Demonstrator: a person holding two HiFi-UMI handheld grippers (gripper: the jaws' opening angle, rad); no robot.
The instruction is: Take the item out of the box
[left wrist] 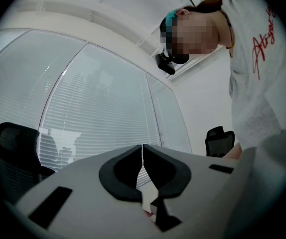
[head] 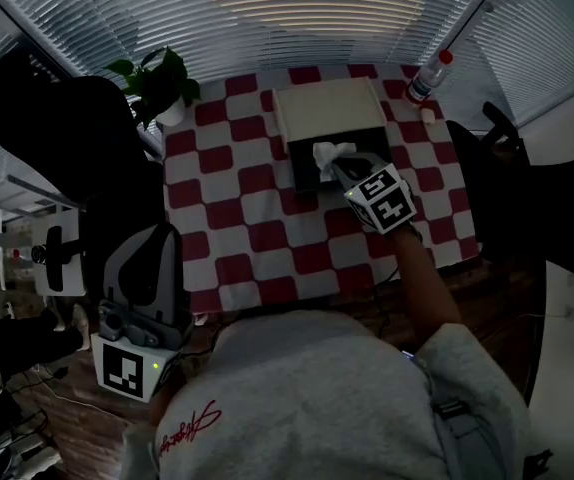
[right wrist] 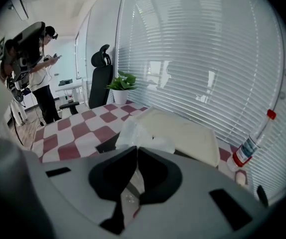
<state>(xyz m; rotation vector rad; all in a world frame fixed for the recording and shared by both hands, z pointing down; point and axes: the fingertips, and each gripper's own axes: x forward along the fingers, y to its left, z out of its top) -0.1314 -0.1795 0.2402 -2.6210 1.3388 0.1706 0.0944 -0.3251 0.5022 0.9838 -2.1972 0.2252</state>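
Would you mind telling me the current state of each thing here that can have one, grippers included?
right gripper: shut on the white item.
left gripper: shut, nothing between its jaws.
white item: crumpled, pinched above the box; I cannot tell whether it is fully clear of it.
box: open, lid folded back.
bottle: standing, red cap on.

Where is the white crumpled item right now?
Head view: at the far centre of the checkered table, the white crumpled item is pinched in the right tool at the open black box, just in front of its cream lid.
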